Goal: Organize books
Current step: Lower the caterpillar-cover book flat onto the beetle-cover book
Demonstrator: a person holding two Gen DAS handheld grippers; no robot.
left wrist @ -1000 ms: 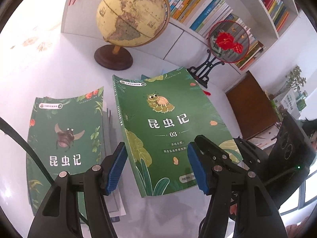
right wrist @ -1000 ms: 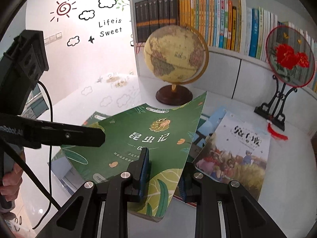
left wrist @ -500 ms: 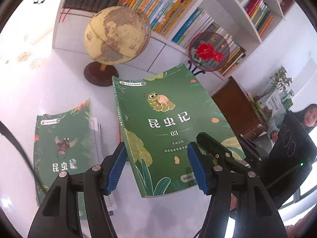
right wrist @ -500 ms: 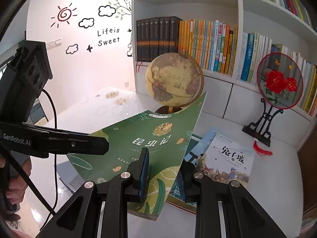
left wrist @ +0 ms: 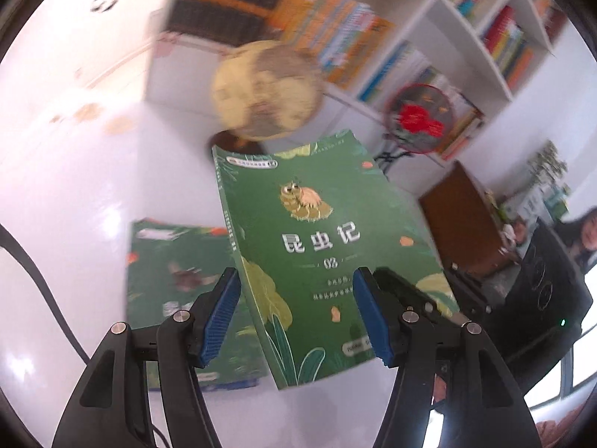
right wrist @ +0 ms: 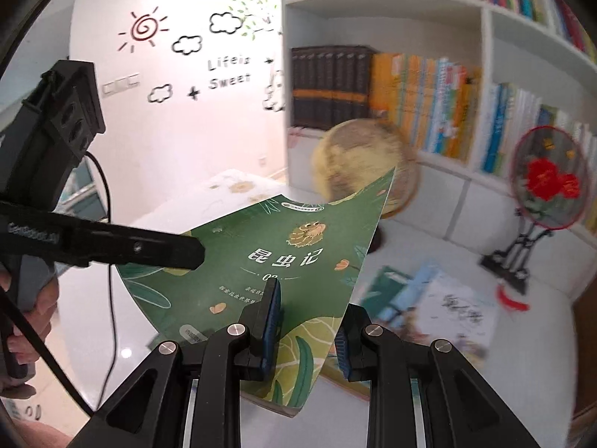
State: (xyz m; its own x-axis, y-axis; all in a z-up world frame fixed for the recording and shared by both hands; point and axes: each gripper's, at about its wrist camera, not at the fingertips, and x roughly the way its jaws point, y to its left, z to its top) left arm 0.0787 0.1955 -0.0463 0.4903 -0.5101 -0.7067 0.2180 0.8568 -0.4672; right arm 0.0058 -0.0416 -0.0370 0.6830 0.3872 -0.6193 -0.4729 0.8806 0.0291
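My right gripper point(right wrist: 308, 323) is clamped on the green book point(right wrist: 283, 261), lifted, long axis aimed at the bookshelf point(right wrist: 481, 74) ahead. My left gripper point(left wrist: 294, 317), jaws apart, holds nothing.

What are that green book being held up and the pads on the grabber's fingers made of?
The green book looks like a paperback with a thin, smooth card cover: its top corner curls and bends in the right gripper's hold. The blue pads on the left gripper look like ribbed rubber or soft plastic, matte; which one I cannot tell.
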